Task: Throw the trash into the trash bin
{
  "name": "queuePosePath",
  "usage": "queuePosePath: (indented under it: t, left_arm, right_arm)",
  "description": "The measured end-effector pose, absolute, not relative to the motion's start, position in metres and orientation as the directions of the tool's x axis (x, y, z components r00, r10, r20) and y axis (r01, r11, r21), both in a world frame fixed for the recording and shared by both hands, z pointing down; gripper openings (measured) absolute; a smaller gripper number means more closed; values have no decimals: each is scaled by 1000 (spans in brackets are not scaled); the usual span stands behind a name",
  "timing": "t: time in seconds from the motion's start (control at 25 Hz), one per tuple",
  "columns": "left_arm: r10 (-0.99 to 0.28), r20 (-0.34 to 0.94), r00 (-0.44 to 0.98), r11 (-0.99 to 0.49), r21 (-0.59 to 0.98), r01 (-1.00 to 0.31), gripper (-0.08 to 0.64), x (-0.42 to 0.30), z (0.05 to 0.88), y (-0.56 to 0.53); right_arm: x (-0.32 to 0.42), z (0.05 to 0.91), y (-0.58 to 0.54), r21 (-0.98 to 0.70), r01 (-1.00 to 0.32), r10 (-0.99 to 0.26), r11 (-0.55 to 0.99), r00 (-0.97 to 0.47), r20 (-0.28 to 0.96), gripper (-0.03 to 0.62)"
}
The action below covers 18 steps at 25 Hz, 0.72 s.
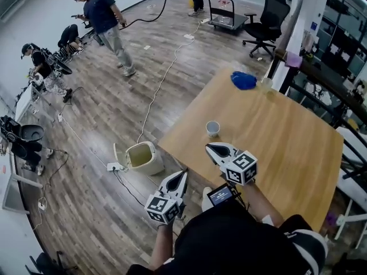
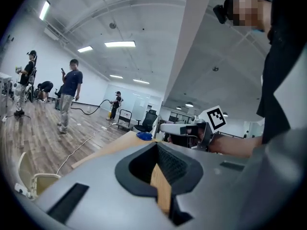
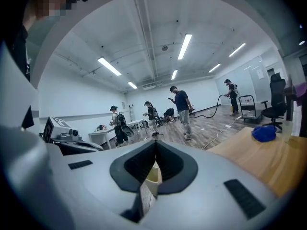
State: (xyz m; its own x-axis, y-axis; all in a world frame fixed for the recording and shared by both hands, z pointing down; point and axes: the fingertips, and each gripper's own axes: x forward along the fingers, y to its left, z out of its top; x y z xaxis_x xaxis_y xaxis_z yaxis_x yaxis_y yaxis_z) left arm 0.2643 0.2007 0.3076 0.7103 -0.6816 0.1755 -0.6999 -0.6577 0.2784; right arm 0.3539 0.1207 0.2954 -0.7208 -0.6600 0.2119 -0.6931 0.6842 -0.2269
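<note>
1. The wooden floor [image 1: 109,102] took most of the head view, and a white cable [image 1: 159,85] ran over it toward the tabletop.
2. The wooden tabletop [image 1: 281,142] stood at the right side of the head view, with one corner pointing to the floor.
3. A standing person in a dark shirt [image 1: 103,22] was far off on the floor, and a black office chair [image 1: 266,22] stood beyond the far end of the tabletop.
4. The trash bin [image 1: 153,166] stood on the floor just beside the near-left edge of the tabletop. Its lid [image 1: 115,152] was up, so the inside was open to the view.
5. The right tool [image 1: 211,149] was held over the near edge of the tabletop. Its jaws were pressed together and nothing was between them.
6. The left tool [image 1: 182,175] was held over the floor, near the trash bin and just off the edge of the tabletop. Its jaws were also fully together and carried nothing.
7. A blue crumpled item [image 1: 243,80] lay near the far corner of the tabletop, well apart from both tools.
8. A small white cup [image 1: 213,129] stood upright on the tabletop, near the tips of the right tool but not touching them.
</note>
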Motion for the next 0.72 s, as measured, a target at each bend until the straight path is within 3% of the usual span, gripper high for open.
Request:
queuePosePath:
  t: [0.32,0.56,0.72]
  left_arm:
    - [-547,243,801,-772,223,-595,-2,311,293,118]
    - [-440,304,845,-827,230,-513,-2,340,304,86]
    - [-379,347,858,-838,265,-477,-2,356,324,76]
  right_arm:
    - [366,288,55,-269,-663,-651,699,-745,146,-2]
    - [406,299,28,-355,-724,-736,592,-665,129,-2]
    - [438,326,25,-392,-803,-801,449,-556,222,-2]
